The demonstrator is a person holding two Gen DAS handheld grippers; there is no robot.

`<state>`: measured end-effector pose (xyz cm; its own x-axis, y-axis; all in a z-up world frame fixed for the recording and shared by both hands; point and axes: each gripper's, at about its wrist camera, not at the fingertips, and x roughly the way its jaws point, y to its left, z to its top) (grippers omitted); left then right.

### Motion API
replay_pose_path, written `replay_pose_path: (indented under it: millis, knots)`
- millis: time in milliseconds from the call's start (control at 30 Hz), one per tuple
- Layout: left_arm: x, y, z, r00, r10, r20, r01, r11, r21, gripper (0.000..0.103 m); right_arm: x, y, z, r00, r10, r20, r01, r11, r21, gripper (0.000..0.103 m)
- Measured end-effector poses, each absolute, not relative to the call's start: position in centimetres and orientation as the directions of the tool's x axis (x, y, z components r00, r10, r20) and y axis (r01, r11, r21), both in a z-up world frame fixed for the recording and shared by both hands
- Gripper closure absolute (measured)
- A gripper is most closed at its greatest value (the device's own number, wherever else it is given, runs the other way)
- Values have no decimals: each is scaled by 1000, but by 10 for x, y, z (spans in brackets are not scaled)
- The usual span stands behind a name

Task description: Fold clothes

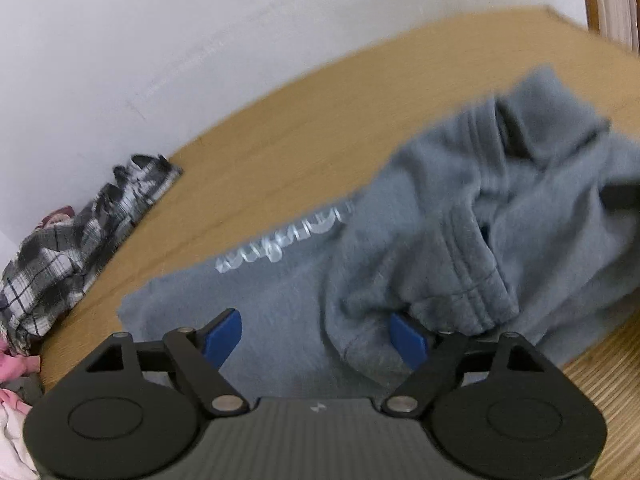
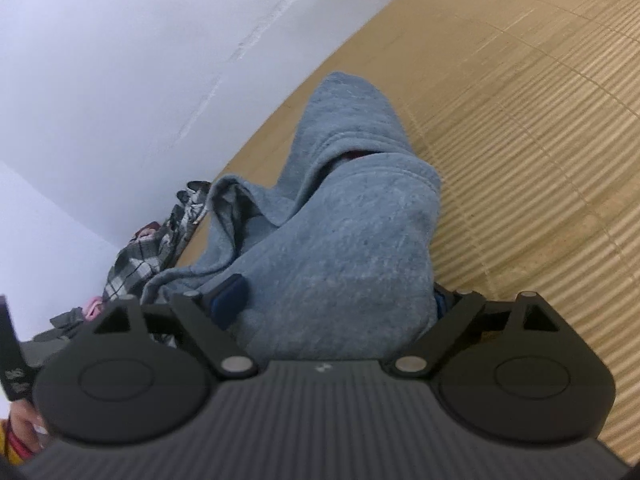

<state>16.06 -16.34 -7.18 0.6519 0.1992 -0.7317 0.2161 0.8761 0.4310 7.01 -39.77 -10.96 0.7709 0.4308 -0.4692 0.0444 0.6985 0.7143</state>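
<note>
Garment: a grey hooded sweatshirt (image 1: 460, 216) lies crumpled on the wooden table (image 1: 280, 132), its body spread flat toward the near edge and its upper part bunched in thick folds.
Lettering: pale printed script (image 1: 280, 240) runs across the flat part of the sweatshirt, too blurred to read.
Ribbed band: a stitched cuff or hem (image 1: 476, 280) hangs over the flat body of the sweatshirt, just beside one blue pad of the left gripper.
Hood: seen from the right wrist, a rounded hood-like fold (image 2: 352, 120) stands at the far end of the sweatshirt, toward the wall.
Left gripper (image 1: 316, 336): jaws stand wide apart above the flat body of the sweatshirt; one blue pad (image 1: 224, 336) is clear of the cloth, the other is partly covered by the ribbed band. Nothing is clamped.
Right gripper (image 2: 336, 304): jaws spread wide with a thick fold of the sweatshirt between them; only one blue pad (image 2: 230, 300) shows clearly, and it is not seen pressing the cloth.
Plaid garment (image 1: 64, 248): a black-and-white checked heap beside the sweatshirt, against the white wall (image 1: 160, 40).
Pink cloth (image 1: 12, 364): at the table's edge beyond the plaid garment, well apart from the sweatshirt.
Table: bare wood surrounds the sweatshirt on the far side.
</note>
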Motion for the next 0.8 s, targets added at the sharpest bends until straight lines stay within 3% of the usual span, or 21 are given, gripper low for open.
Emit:
replay_pose_path:
  millis: [33,67,133,367,800]
  knots:
    - [160,-165,-77,658,209,-723,205,874,440,20,70,-399,-109,773,424,-472,51,701,712,38]
    - [161,-167,-77,666,212,-715,196,875,443,21,71,-401,-109,777,418,-472,55,701,711,62]
    - [158,-168,-73,667,215,-713,185,880,438,22,69,-400,-100,790,422,-445,37,691,722,68]
    - [135,-138,-46,684,200,-701,143,906,398,22,78,-351,-27,825,458,-331,-152,743,651,71]
    - [103,-13,-27,699,198,-687,46,946,320,22,87,-195,55,846,404,-349,-285,894,345,71]
